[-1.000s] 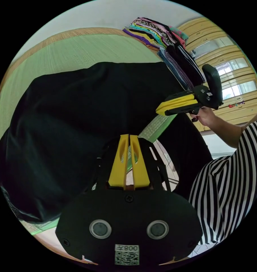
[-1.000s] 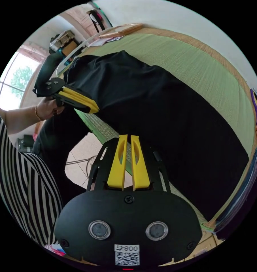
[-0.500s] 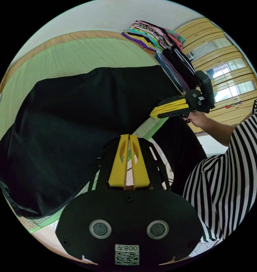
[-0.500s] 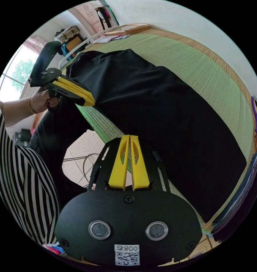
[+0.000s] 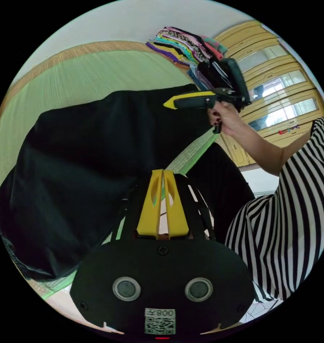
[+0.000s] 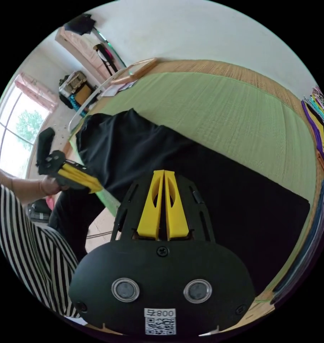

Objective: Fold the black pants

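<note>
Left gripper view | black pants (image 5: 83, 157): 1 | left gripper (image 5: 163, 174), right gripper (image 5: 166, 104): 2

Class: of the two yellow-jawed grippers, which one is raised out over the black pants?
The right gripper; it hangs above the black pants, while the left gripper sits by the mat's edge.

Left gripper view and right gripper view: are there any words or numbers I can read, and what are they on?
White sticker on the black body of the left gripper: small characters above a square code, too unclear to read.
Second white sticker on the right gripper: the same, unreadable.
Black pants, green woven mat, stack of folded colourful clothes: no writing that I can see.
</note>
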`<state>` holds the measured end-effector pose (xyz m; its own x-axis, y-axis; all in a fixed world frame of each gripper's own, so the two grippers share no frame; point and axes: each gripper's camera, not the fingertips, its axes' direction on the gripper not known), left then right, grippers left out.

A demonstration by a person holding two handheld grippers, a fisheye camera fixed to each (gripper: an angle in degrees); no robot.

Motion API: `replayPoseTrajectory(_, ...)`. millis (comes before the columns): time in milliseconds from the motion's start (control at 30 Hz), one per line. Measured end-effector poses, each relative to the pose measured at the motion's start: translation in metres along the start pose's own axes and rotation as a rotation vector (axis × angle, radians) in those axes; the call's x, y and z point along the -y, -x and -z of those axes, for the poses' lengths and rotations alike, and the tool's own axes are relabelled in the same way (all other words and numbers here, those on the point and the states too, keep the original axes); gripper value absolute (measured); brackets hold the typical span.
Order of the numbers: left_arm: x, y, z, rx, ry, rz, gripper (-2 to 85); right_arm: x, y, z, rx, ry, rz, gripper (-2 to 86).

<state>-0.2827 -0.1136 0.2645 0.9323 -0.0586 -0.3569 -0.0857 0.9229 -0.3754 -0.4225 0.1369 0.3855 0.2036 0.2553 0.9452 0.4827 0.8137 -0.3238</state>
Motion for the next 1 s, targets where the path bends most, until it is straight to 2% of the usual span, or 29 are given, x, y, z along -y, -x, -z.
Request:
replayPoseTrajectory(100, 0.019, 0.008, 0.005, 0.043, -0.071, -0.025, 0.1, 0.001, -0.011, -0.019, -0.118, 0.062, -0.007, 0.1)
replayPoseTrajectory(233, 0.055, 0.027, -0.001, 0.107, -0.130, -0.028, 0.1, -0.010, -0.033, -0.012, -0.092, 0.006, -0.133, 0.1)
replayPoseTrajectory(300, 0.067, 0.036, -0.009, 0.117, -0.107, -0.016, 0.1, -0.013, -0.044, -0.011, -0.022, -0.016, -0.181, 0.1)
replayPoseTrajectory(367, 0.072, 0.045, -0.027, 0.179, -0.007, 0.018, 0.1, -0.014, -0.046, -0.009, -0.001, -0.017, -0.177, 0.1)
replayPoseTrajectory(400, 0.071, 0.046, -0.027, 0.159, -0.031, 0.017, 0.1, -0.015, -0.046, -0.004, 0.002, -0.037, -0.170, 0.1)
replayPoseTrajectory(600, 0.037, 0.046, -0.006, 0.143, -0.088, 0.071, 0.1, -0.010, -0.071, 0.009, -0.017, -0.107, -0.212, 0.1)
replayPoseTrajectory(700, 0.008, 0.059, 0.028, 0.239, -0.176, 0.179, 0.1, -0.004, -0.081, -0.008, -0.080, -0.023, -0.228, 0.1)
replayPoseTrajectory(867, -0.060, 0.105, 0.090, 0.450, -0.276, 0.467, 0.1, 0.002, -0.079, -0.009, -0.080, -0.042, -0.214, 0.1)
replayPoseTrajectory(1000, -0.094, 0.122, 0.116, 0.536, -0.271, 0.535, 0.1, 0.033, -0.048, -0.014, 0.084, -0.094, -0.081, 0.2)
